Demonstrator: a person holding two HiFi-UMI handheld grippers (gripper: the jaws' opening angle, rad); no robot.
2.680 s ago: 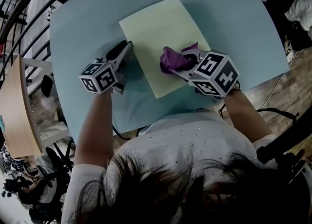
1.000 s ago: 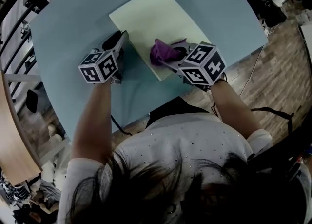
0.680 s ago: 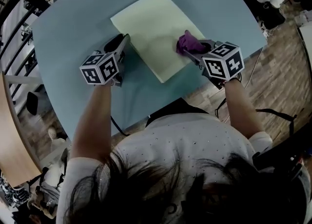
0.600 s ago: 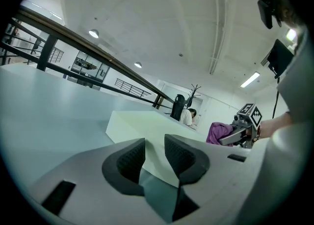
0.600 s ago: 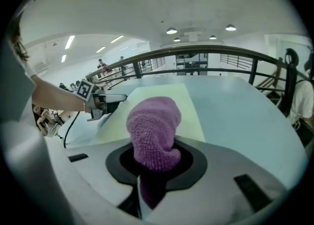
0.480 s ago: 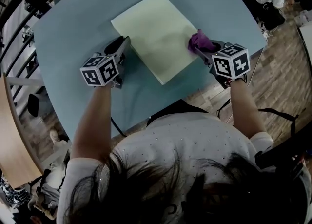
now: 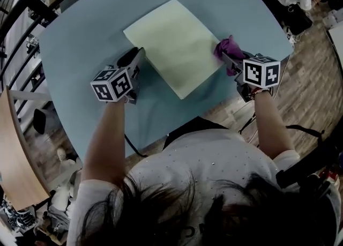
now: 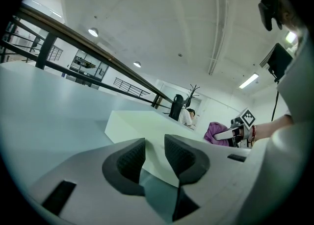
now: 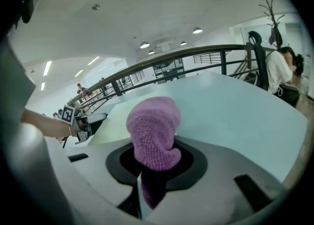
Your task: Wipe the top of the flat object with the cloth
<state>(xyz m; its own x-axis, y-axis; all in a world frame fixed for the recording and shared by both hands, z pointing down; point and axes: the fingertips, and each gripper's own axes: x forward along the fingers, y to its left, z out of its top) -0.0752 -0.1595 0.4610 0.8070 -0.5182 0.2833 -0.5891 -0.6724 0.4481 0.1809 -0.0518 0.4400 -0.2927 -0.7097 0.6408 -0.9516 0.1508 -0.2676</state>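
Square-marker cube (image 7: 112,84) on left gripper (image 7: 135,56)

Two claws (image 7: 136,56) (image 7: 229,60), one cloth (image 7: 224,46), one sheet (image 7: 171,41).

The cloth (image 7: 228,46) sits at the flat object's (image 7: 174,44) right edge on the table (image 7: 91,30).

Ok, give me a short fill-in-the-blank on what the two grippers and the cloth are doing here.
The right gripper is shut on a ___ cloth.
In the head view, the cloth sits at the ___ edge of the pale yellow sheet.
The left gripper holds ___.
Missing words: purple; right; nothing.
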